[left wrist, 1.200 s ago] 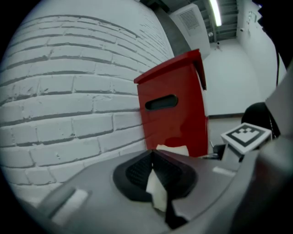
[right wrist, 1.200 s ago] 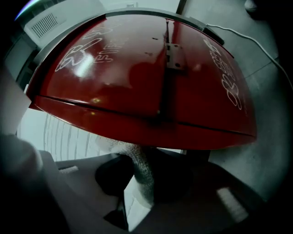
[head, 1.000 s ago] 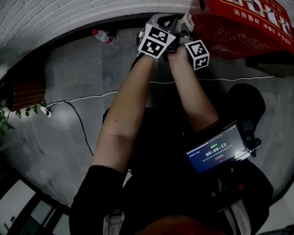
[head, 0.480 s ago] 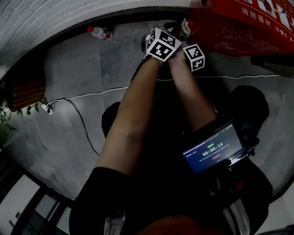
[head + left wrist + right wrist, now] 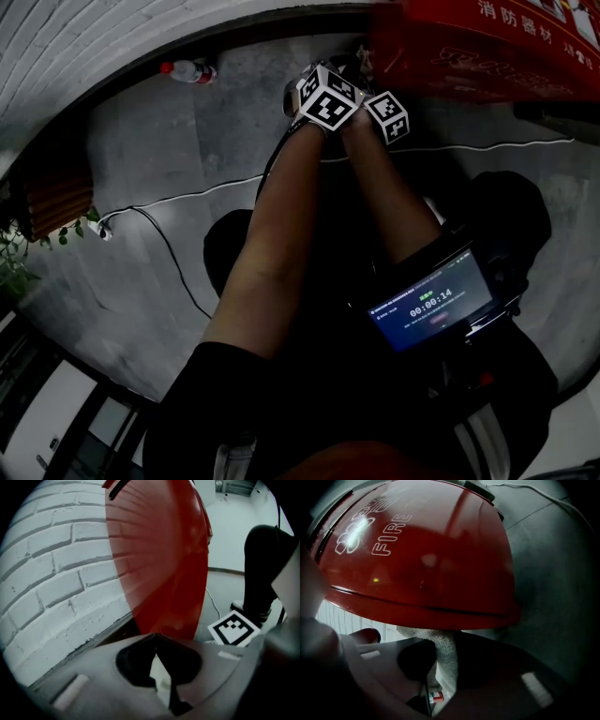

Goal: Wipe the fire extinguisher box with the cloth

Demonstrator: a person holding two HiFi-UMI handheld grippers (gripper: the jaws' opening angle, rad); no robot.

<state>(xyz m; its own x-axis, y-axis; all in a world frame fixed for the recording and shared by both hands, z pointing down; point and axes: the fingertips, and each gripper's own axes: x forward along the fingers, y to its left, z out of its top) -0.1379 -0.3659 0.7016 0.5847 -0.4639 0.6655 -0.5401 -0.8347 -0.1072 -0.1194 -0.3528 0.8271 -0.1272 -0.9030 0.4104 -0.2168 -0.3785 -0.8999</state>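
The red fire extinguisher box [image 5: 478, 47] stands at the top right of the head view, against the brick wall. Both arms reach to its left end. My left gripper [image 5: 328, 97] and right gripper [image 5: 386, 114] show there mostly as their marker cubes, side by side. In the right gripper view, my right gripper [image 5: 440, 637] is shut on a pale grey cloth [image 5: 446, 651], which presses against the lower rim of the red box [image 5: 422, 559]. In the left gripper view, my left gripper [image 5: 156, 635] has its tips together, just short of the box's red side [image 5: 159, 559].
A white brick wall [image 5: 56, 573] runs behind the box. On the grey floor lie a red-capped plastic bottle [image 5: 187, 70] and a white cable [image 5: 178, 199]. A wooden bench [image 5: 52, 192] and a plant [image 5: 11, 258] sit at the left. A screen device [image 5: 431, 300] hangs at the person's chest.
The two marker cubes have drawn closer together at the box's left end. The box's edge now reaches further left in the head view.
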